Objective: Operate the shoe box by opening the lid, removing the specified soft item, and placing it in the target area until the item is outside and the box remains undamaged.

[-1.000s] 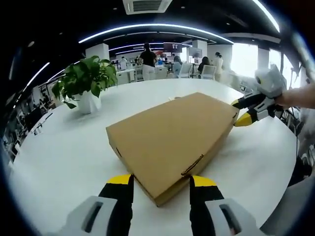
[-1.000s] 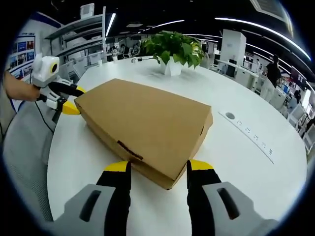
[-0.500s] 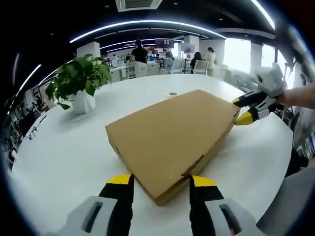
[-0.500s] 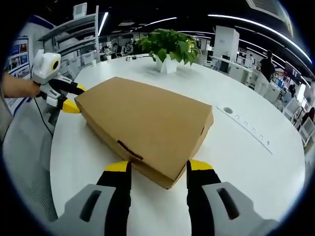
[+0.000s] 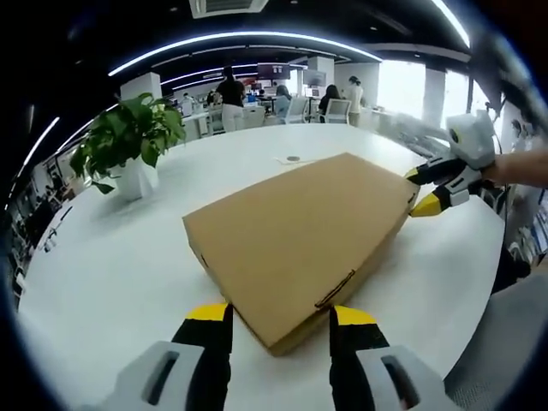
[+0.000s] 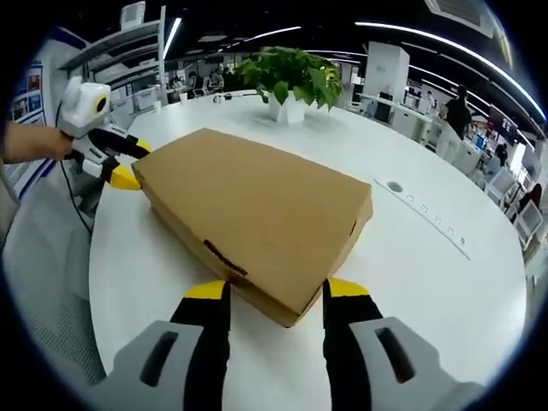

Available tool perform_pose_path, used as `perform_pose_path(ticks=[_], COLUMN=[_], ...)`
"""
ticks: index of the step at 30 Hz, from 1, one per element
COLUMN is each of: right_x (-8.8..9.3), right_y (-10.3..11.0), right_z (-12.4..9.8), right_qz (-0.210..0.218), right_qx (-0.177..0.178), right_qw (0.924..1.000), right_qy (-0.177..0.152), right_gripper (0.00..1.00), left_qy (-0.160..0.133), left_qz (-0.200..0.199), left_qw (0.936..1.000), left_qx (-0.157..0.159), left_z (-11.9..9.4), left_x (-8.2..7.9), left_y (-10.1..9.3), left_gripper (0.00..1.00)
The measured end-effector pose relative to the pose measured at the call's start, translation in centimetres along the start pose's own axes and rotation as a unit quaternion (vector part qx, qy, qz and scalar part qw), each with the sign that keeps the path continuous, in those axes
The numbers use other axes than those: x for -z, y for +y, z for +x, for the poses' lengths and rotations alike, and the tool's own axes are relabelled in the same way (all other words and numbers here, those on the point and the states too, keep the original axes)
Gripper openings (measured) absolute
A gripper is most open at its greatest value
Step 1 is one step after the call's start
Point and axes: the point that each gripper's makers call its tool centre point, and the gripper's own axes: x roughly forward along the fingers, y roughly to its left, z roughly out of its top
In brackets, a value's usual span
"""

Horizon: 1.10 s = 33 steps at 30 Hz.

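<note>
Left gripper view: both grippers, jaws wide, straddle opposite corners of the closed box; lid unopened, item inside

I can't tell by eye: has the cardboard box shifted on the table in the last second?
No. The box keeps its place against the table; only the background drifts with the camera.

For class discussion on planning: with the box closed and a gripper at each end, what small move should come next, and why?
Probably lift the lid edge. The shoe box lies closed on the table, and the left gripper and right gripper straddle opposite corners, jaws open.
</note>
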Motion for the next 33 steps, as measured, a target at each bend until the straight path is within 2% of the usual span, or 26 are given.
perform_pose_path(ticks=[11, 33], right_x=[0.3, 0.1], right_y=[1.8, 5.7], right_z=[-0.4, -0.8], right_qz=[0.000, 0.024], right_qx=[0.002, 0.013], right_qw=[1.0000, 0.9996], right_qy=[0.006, -0.010], right_gripper=[0.35, 0.33], left_qy=[0.006, 0.024], left_qz=[0.019, 0.053], left_qw=[0.9996, 0.9965], left_qx=[0.022, 0.060], left_z=[-0.7, -1.9], left_x=[0.5, 1.8], left_y=[0.9, 3.3], left_gripper=[0.44, 0.45])
